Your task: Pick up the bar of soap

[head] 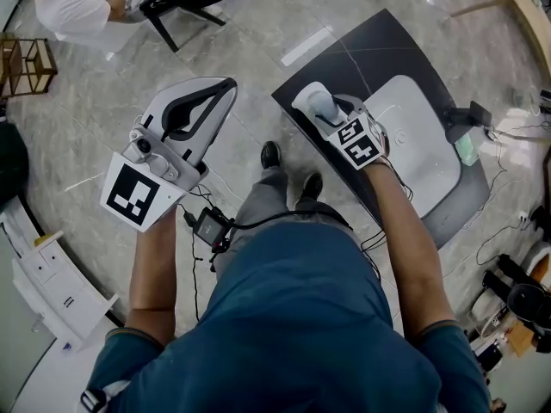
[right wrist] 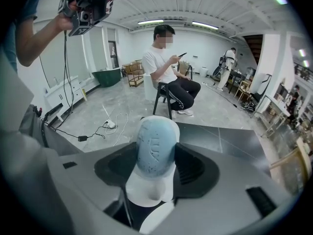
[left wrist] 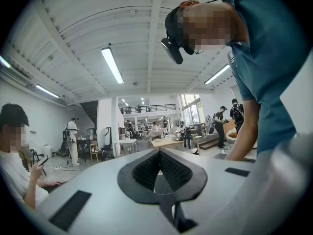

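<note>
In the right gripper view a pale blue, speckled bar of soap (right wrist: 155, 148) stands on edge between the jaws, resting against a white dish-like piece (right wrist: 148, 192). My right gripper (right wrist: 157, 164) is shut on the soap. The head view shows that gripper (head: 320, 107) holding the soap (head: 322, 101) over the left part of a black counter (head: 370, 50). My left gripper (head: 229, 84) is raised to the left over the floor. Its jaws meet at the tips with nothing between them, which the left gripper view (left wrist: 159, 152) confirms.
A white sink basin (head: 422, 144) is set in the black counter, with a black faucet (head: 465, 119) and a small green item (head: 466, 151) at its right. A seated person on a black chair (head: 185, 3) is at the top left. White cabinets (head: 52, 291) and floor cables lie left.
</note>
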Demonstrator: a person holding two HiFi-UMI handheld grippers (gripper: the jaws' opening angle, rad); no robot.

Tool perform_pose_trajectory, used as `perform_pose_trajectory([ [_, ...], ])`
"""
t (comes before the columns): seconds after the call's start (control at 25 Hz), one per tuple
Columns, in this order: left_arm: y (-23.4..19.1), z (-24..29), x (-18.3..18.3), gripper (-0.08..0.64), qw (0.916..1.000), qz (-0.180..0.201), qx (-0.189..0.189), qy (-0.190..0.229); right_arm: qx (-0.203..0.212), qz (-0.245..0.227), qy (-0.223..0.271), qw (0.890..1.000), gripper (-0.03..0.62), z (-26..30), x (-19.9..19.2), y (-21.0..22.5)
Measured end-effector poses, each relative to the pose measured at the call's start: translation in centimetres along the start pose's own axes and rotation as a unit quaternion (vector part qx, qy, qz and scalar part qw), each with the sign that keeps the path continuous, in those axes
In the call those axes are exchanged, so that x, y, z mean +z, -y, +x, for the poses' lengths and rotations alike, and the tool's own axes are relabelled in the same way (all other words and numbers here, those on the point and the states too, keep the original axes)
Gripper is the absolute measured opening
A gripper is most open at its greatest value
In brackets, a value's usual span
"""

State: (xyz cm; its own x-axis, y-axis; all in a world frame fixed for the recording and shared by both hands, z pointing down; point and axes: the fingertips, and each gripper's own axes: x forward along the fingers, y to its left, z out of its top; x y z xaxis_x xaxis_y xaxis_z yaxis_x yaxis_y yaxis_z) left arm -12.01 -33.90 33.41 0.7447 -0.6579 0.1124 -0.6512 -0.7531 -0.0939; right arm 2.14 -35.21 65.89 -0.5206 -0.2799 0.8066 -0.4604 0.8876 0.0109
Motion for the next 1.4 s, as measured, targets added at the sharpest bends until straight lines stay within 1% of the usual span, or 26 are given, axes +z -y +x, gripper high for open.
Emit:
perform_pose_trajectory([
  [0.4, 0.9, -0.1, 0.8, 0.002, 1.0, 0.004, -0.005, 0.006, -0.013, -0.003, 0.024, 1.0, 0.259, -2.5, 1.9, -0.2],
  [0.8, 2.1, 0.0, 1.9, 0.002, 0.9998, 0.012, -0.01, 0.009, -0.026, -0.002, 0.041, 0.999, 0.259, -4.7, 2.4, 0.0],
  [1.16, 3.2, 0.8, 2.4, 0.002, 0.9997, 0.016, -0.014, 0.01, -0.03, 0.003, 0.058, 0.998, 0.259, -6.2, 2.1, 0.3],
  [1.32, 3.7, 1.5, 2.9, 0.002, 0.9995, 0.021, -0.017, 0.018, -0.036, 0.008, 0.065, 0.997, 0.259, -7.4, 1.7, 0.6],
  [1.4, 4.1, 1.8, 2.9, 0.002, 0.9995, 0.02, -0.02, 0.013, -0.04, 0.009, 0.066, 0.997, 0.259, -8.1, 1.5, 0.6],
])
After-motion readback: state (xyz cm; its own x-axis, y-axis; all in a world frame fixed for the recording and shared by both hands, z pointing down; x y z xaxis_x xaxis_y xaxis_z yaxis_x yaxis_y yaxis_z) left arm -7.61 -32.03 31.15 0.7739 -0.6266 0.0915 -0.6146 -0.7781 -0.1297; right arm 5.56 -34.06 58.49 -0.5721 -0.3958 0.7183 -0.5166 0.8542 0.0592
